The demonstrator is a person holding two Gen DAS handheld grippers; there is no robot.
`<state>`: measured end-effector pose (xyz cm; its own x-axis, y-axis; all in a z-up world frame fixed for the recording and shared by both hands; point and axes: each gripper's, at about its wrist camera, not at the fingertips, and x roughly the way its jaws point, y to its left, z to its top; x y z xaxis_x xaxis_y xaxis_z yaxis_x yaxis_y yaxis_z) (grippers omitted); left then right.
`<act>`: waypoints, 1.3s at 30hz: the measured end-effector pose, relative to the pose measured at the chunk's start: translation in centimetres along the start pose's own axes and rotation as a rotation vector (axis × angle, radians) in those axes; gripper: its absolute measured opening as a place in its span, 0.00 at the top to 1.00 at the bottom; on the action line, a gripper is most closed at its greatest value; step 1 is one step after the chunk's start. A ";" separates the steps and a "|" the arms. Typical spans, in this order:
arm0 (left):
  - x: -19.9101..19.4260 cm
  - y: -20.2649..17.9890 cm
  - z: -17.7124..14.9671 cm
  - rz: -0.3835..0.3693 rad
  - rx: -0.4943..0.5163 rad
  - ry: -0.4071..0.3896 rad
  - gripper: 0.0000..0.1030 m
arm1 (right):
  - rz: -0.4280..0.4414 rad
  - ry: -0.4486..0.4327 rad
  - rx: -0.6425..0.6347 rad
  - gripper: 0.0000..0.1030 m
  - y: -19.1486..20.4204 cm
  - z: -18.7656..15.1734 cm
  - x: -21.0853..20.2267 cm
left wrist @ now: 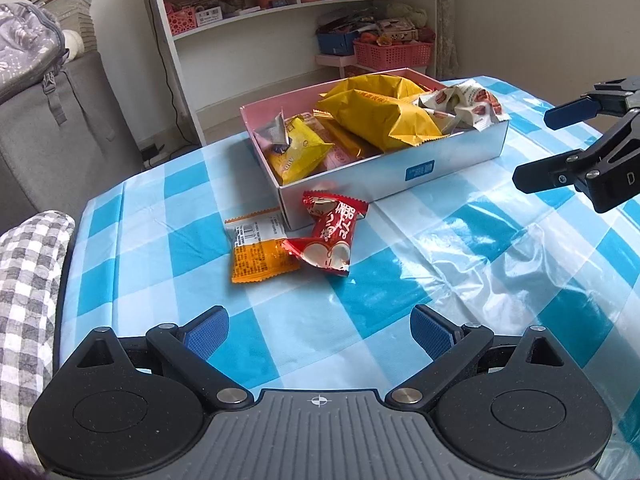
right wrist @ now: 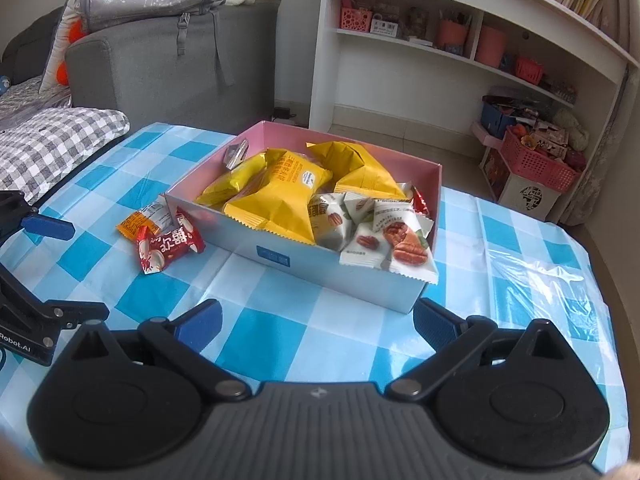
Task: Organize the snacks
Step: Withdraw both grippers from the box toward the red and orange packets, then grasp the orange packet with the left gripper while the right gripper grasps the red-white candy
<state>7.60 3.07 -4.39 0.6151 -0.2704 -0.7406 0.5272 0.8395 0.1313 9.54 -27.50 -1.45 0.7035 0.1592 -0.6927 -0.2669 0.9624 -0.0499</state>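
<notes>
Nearly done: the white cardboard box point(left wrist: 440, 160) is full, while a red foil packet point(left wrist: 330, 236) and an orange packet point(left wrist: 256, 254) lie on the checked tablecloth point(left wrist: 360, 300) touching the box's near corner. Left gripper point(left wrist: 320, 332) and right gripper point(right wrist: 316, 320) both hang spread and empty; next, the left probably closes on the red packet.

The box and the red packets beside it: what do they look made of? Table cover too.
The box looks like thin matte cardboard, white outside, pink inside: crisp folded corners, printed label. The red packets look like glossy plastic or foil film: crinkles, shine, serrated sealed ends. The blue-checked table cover is probably thin plastic sheeting: strong glare and soft wrinkles.
</notes>
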 end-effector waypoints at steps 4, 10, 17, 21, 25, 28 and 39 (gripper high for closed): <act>1.4 1.1 -0.3 -0.003 0.021 0.020 0.05 | 0.015 0.010 0.019 0.01 0.9 0.2 0.9; 2.4 2.7 0.0 0.003 -0.013 0.038 0.06 | 0.058 0.035 0.070 0.03 2.7 1.0 3.1; 3.3 3.1 0.0 0.000 0.000 0.049 0.06 | 0.137 0.083 0.163 0.16 4.9 2.4 5.6; 3.5 3.3 0.2 -0.009 -0.005 0.044 0.06 | 0.171 0.108 0.234 0.24 5.5 3.0 6.9; 3.7 3.5 0.2 -0.015 -0.013 0.039 0.06 | 0.188 0.125 0.300 0.28 6.1 3.4 8.1; 3.8 3.7 0.2 -0.016 -0.019 0.036 0.06 | 0.194 0.128 0.332 0.34 6.4 3.5 8.7; 4.3 4.7 0.9 -0.004 -0.059 0.025 0.10 | 0.168 0.131 0.165 0.71 6.9 4.3 7.2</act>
<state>13.24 5.42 -6.42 0.5976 -0.2624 -0.7576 0.4937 0.8650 0.0899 15.63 -18.75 -3.70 0.5643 0.3000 -0.7691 -0.2541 0.9495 0.1839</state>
